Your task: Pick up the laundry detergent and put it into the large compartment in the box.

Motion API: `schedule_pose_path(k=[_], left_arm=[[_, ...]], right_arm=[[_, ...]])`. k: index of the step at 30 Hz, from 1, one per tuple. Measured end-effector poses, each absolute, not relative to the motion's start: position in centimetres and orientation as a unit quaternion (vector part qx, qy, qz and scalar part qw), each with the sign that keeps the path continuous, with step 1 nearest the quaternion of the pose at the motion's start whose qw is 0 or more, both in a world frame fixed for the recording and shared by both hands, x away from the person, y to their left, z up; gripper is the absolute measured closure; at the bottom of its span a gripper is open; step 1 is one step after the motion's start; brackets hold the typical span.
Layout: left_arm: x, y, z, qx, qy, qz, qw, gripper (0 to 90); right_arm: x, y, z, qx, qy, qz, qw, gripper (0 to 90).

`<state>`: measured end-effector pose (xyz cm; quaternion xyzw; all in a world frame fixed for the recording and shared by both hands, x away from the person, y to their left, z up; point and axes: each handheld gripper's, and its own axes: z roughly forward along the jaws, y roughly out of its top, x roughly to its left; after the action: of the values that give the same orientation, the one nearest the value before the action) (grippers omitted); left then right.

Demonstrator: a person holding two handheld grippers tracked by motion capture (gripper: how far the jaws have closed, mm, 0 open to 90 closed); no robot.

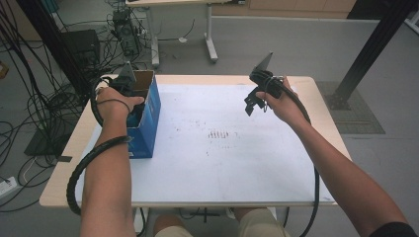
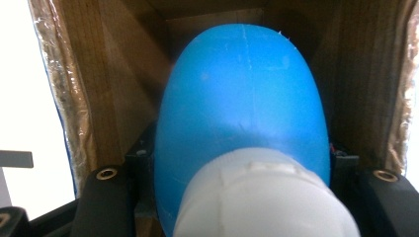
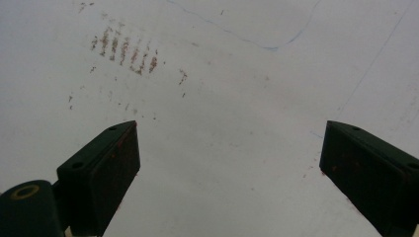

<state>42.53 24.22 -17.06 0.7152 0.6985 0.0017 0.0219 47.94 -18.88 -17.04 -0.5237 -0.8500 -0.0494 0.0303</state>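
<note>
While I hold the left gripper (image 1: 129,91) inside the blue box (image 1: 148,126), clamped on a blue bottle (image 2: 242,98), the white table sheet (image 1: 222,163) shows brown smudges (image 1: 219,134); right gripper (image 1: 256,101) hovers, jaws apart; cables (image 1: 29,103) litter the grey floor.

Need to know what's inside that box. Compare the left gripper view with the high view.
Left gripper view alone: a smooth blue rounded plastic object with a white ribbed cap, gripped between the left gripper's jaws inside brown cardboard walls.

High view alone: the box's blue outside, the white table sheet, both forearms, and the open right gripper held above the sheet.

Both: the open-topped cardboard box and the left gripper reaching into it.
</note>
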Motion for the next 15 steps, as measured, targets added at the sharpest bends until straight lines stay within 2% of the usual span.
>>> schedule_pose_path(k=[15], left_arm=[[42.62, 24.20, -17.04, 0.717, 0.696, 0.001, 0.020, 37.4]], right_arm=[[47.86, -18.88, -16.98, -0.525, -0.849, -0.050, 0.029, 8.6]])
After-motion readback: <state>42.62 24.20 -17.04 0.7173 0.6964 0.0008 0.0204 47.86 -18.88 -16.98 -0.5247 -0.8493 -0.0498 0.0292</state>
